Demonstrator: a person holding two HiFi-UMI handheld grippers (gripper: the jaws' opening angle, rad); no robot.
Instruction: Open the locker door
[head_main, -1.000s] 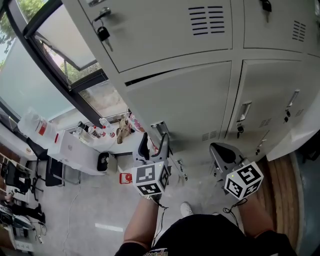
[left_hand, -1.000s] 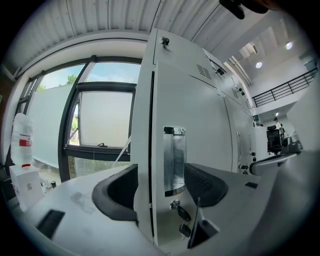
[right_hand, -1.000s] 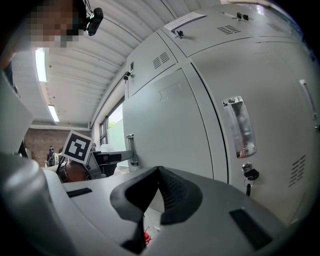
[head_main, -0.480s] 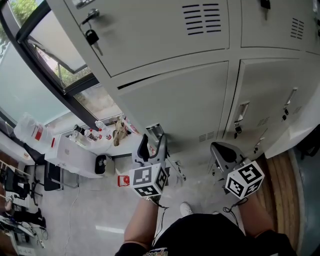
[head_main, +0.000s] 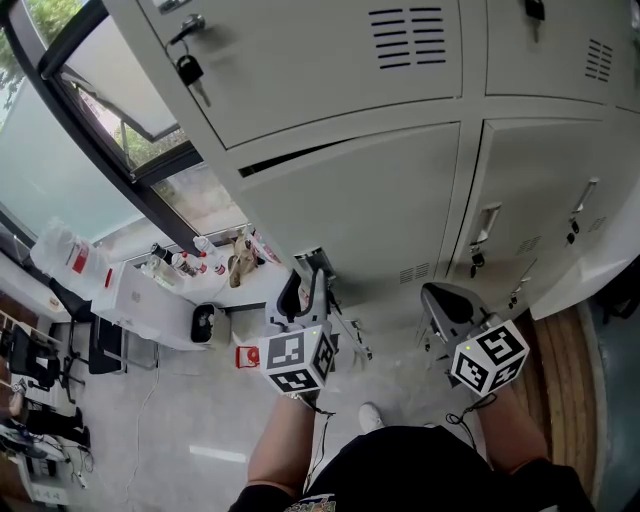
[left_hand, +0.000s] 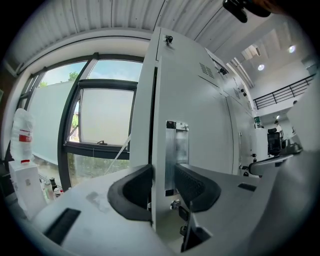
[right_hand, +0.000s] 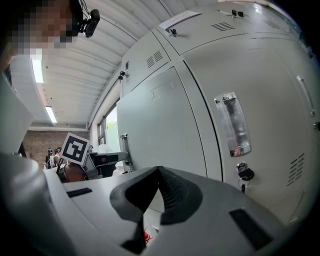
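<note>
The left gripper (head_main: 302, 288) points level at the door (head_main: 350, 200), low in the lockers (head_main: 520, 60). Its jaws have just been closing and now clamp the door's free edge beside the handle (left_hand: 176, 150). The door stands upright and slightly ajar (a dark gap along its top), and the gripped edge runs vertical. The right gripper (head_main: 447, 300) hangs near the neighbour door (head_main: 540, 190), jaws together, holding nothing.

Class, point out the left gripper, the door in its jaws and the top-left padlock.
left gripper (left_hand: 163, 184): left gripper view, midway between fingertips; jaws have just been closing on the door edge.
door (left_hand: 202, 129): left gripper view, front face.
padlock (head_main: 186, 70): head view, body.
</note>
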